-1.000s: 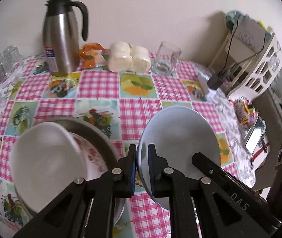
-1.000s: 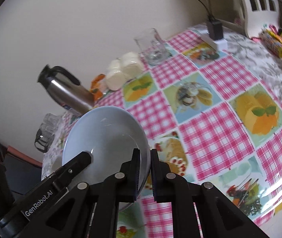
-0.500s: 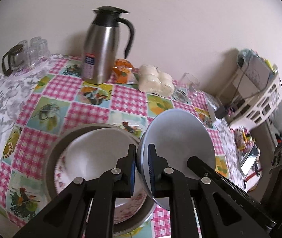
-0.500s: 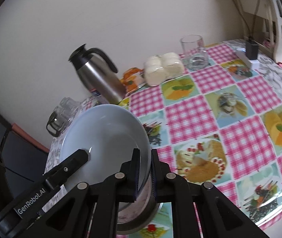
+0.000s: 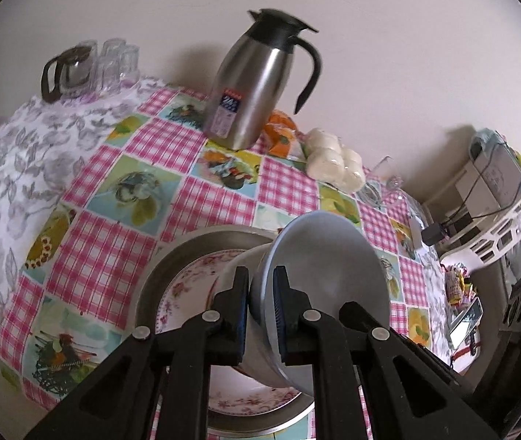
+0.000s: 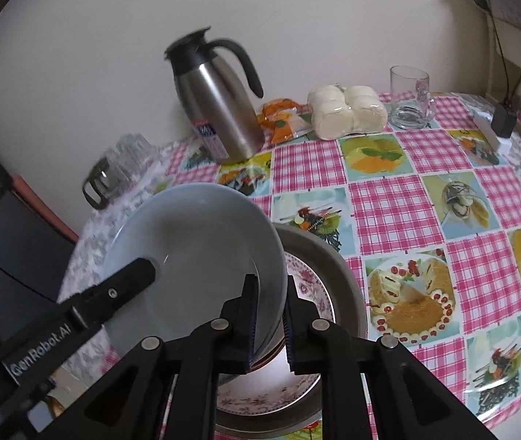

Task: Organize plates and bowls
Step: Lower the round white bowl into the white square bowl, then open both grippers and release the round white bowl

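While both grippers grip one pale blue-grey bowl [image 5: 328, 275] by opposite sides of its rim, the bowl hangs tilted above a grey metal basin [image 5: 172, 256] that stands on the surface [image 5: 194, 198]. The left gripper [image 5: 262, 311] has its jaws clenched on the rim, one blue pad inside and one outside the wall. In the right wrist view the right gripper [image 6: 269, 319] straddles the rim on the other side of the bowl; its jaws have just been opening a little, the rim is between them, and the inner pad lies against the wall, while a narrow gap seems to show at the outer pad.

Inside the basin lies a plate with a pink flower pattern [image 6: 308, 286], and a white bowl [image 5: 238, 271] shows just behind the left gripper's jaws, directly under the held bowl. Whether the held bowl touches it I cannot tell.

A checked pink cloth with fruit and cake pictures covers the surface. Toward the wall stands a steel thermos jug with a black handle [image 6: 216, 110], beside it an orange packet [image 6: 282, 117], then a wrapped pack of white buns [image 6: 346, 112] and a clear glass mug [image 6: 410, 99]. A cluster of glasses with a dark-handled pot [image 5: 88, 69] stands at the far left edge. A white rack [image 5: 498, 220] with cables stands off the far right end of the surface.
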Demonstrator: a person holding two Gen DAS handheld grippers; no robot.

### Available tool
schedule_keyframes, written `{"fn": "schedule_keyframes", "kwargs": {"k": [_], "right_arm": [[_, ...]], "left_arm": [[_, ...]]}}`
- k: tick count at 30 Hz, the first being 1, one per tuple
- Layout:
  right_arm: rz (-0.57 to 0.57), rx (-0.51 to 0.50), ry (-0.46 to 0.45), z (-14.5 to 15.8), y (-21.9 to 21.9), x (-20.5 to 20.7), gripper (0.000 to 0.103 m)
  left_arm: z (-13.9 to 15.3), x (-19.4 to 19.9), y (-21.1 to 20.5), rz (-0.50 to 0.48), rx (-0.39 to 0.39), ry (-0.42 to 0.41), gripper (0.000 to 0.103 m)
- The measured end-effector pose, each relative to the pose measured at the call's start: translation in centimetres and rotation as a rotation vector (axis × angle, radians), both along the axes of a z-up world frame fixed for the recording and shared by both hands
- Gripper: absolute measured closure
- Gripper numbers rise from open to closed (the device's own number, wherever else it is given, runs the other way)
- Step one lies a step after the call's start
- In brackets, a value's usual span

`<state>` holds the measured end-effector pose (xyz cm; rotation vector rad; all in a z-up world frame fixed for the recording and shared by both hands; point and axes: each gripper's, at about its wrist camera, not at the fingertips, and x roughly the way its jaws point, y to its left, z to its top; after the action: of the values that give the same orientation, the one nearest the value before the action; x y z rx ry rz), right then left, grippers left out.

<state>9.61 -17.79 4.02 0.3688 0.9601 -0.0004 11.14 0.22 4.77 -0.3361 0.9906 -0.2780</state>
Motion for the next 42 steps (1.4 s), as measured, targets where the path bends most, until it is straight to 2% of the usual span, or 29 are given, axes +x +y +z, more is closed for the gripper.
{"fn": "schedule_keyframes", "kwargs": {"k": [8, 15, 16, 17, 18, 19, 20, 22, 23, 26, 30, 32, 36, 40, 42], "right_arm": [[-0.002, -0.135, 0.016, -0.3, 1.4, 0.5, 0.087], [0.004, -0.149, 0.008, 0.2, 1.5, 0.5, 0.087], [0.002, -0.150, 0.008, 0.1, 1.5, 0.5, 0.087], [0.000, -0.152, 0.008, 0.2, 1.5, 0.3, 0.081], [-0.002, -0.152, 0.004, 0.3, 1.4, 0.2, 0.067], [-0.003, -0.154, 0.002, 0.4, 1.3, 0.1, 0.059], [-0.008, -0.161, -0.004, 0.6, 1.3, -0.1, 0.045], [-0.015, -0.173, -0.013, 0.7, 1.2, -0.6, 0.042], [-0.014, -0.175, -0.015, 0.8, 1.1, -0.9, 0.041], [-0.019, -0.168, -0.020, 0.8, 0.9, -1.9, 0.031], [-0.030, -0.168, -0.027, 0.5, 0.5, -3.5, 0.020], [-0.036, -0.159, -0.031, 0.4, 0.2, -4.2, 0.017], [-0.054, -0.151, -0.032, -0.1, -0.4, -5.9, 0.012], [-0.066, -0.143, -0.024, -0.8, -1.0, -7.2, 0.003], [-0.071, -0.139, -0.023, -1.1, -1.1, -7.8, 0.000]], "left_arm": [[-1.1, 0.7, 0.7, 0.017, 0.004, 0.028, 0.091], [-0.6, 0.6, 0.8, 0.025, 0.046, 0.009, 0.088], [-0.5, 0.6, 0.9, 0.027, 0.051, 0.006, 0.085], [-0.3, 0.3, 1.0, 0.030, 0.059, 0.000, 0.075], [-0.2, 0.2, 1.1, 0.033, 0.064, -0.006, 0.066], [-0.1, 0.0, 1.2, 0.036, 0.067, -0.011, 0.052], [0.0, -0.3, 1.4, 0.040, 0.073, -0.022, 0.048], [0.1, -0.8, 1.6, 0.042, 0.083, -0.030, 0.047], [0.1, -1.0, 1.7, 0.044, 0.085, -0.032, 0.042], [-0.1, -1.8, 2.2, 0.060, 0.105, -0.031, 0.031], [-0.6, -3.3, 2.7, 0.071, 0.144, -0.042, 0.023], [-0.7, -4.1, 3.0, 0.076, 0.147, -0.059, 0.015], [-0.8, -5.7, 3.4, 0.078, 0.161, -0.083, 0.014], [-1.3, -7.4, 3.7, 0.073, 0.178, -0.094, 0.003], [-1.7, -8.0, 3.5, 0.067, 0.208, -0.086, 0.003]]}}
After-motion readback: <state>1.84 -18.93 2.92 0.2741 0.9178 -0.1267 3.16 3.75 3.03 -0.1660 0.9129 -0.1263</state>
